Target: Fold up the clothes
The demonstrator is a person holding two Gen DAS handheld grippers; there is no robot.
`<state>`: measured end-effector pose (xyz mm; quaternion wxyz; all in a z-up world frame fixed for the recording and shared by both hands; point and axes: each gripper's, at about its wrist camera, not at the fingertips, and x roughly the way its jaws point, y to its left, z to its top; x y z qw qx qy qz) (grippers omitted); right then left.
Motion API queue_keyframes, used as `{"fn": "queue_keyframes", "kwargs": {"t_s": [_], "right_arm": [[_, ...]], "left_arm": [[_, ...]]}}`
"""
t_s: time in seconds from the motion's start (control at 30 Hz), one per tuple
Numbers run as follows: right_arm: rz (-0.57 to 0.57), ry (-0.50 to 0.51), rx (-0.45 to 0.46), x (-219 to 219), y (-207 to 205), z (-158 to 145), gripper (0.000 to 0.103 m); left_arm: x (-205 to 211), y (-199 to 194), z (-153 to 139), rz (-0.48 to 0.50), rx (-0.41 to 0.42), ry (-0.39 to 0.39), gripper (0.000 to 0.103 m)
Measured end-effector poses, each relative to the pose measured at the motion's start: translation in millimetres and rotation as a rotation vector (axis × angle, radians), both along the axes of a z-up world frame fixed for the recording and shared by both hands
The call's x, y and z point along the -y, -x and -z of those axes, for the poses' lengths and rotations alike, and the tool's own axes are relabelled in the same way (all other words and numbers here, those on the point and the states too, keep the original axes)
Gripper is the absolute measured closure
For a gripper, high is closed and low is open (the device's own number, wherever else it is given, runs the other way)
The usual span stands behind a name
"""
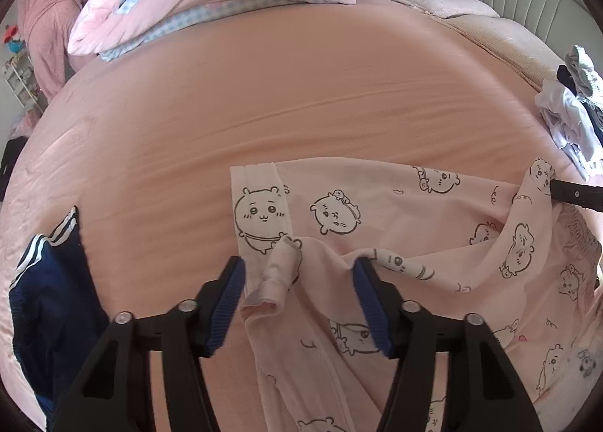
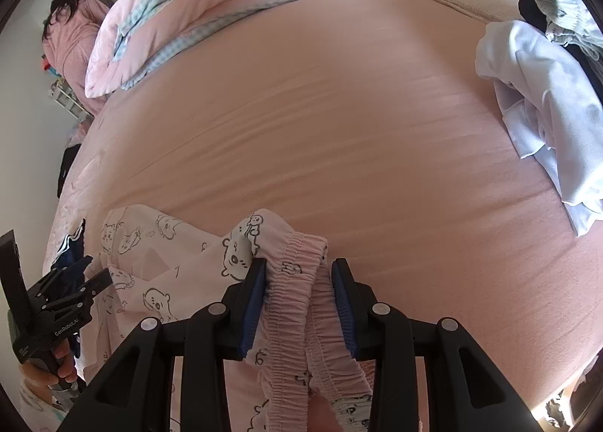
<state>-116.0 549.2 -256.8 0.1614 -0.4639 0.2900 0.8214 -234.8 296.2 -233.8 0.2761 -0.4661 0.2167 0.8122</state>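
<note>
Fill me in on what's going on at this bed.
A person is folding pink cartoon-print pyjama trousers on the bed, a gripper in each hand. The right gripper has the gathered waistband between its fingers. The left gripper sits around a trouser cuff, not visibly pinching it. More clothes wait at the bed's right.

The left gripper [image 2: 96, 281] body carries white lettering reading "GenRobot.AI"; smaller print below it is illegible. No other text is readable.
</note>
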Motion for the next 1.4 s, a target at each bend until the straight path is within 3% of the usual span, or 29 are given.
{"fn": "queue_keyframes", "kwargs": {"t_s": [0.13, 0.3, 0.43, 0.5, 0.57, 0.6, 0.8, 1.13, 1.2, 1.33, 1.4], "right_arm": [[-0.002, 0.01, -0.006, 0, 1, 0, 0.068], [-0.016, 0.003, -0.001, 3, 5, 0, 0.068], [-0.055, -0.027, 0.015, 10, 9, 1, 0.053], [-0.075, -0.058, 0.029, 15, 12, 2, 0.053], [-0.083, -0.116, 0.056, 21, 15, 4, 0.06], [-0.08, -0.149, 0.07, 23, 15, 4, 0.07], [-0.046, -0.17, 0.063, 24, 11, 1, 0.078], [-0.004, -0.206, 0.021, 33, -10, -12, 0.079], [0.004, -0.188, 0.012, 35, -15, -14, 0.079], [0.017, -0.148, -0.015, 31, -21, -17, 0.079], [0.021, -0.139, -0.028, 29, -25, -19, 0.079]], "left_arm": [[-3, -8, 4, -0.003, -0.018, 0.02, 0.072], [4, -33, 4, -0.04, 0.017, -0.012, 0.073], [9, -31, -1, -0.069, 0.055, -0.054, 0.074], [12, -30, -6, -0.066, 0.046, -0.078, 0.083], [14, -30, -10, -0.065, -0.008, -0.077, 0.088], [15, -33, -12, -0.066, -0.03, -0.076, 0.089], [17, -36, -12, -0.108, -0.022, -0.049, 0.095], [18, -48, -43, -0.11, -0.102, -0.056, 0.096], [21, -11, -45, -0.116, -0.098, -0.069, 0.096], [22, 15, -50, -0.111, -0.055, -0.099, 0.096], [24, 21, -50, -0.089, 0.015, -0.135, 0.096]]}}
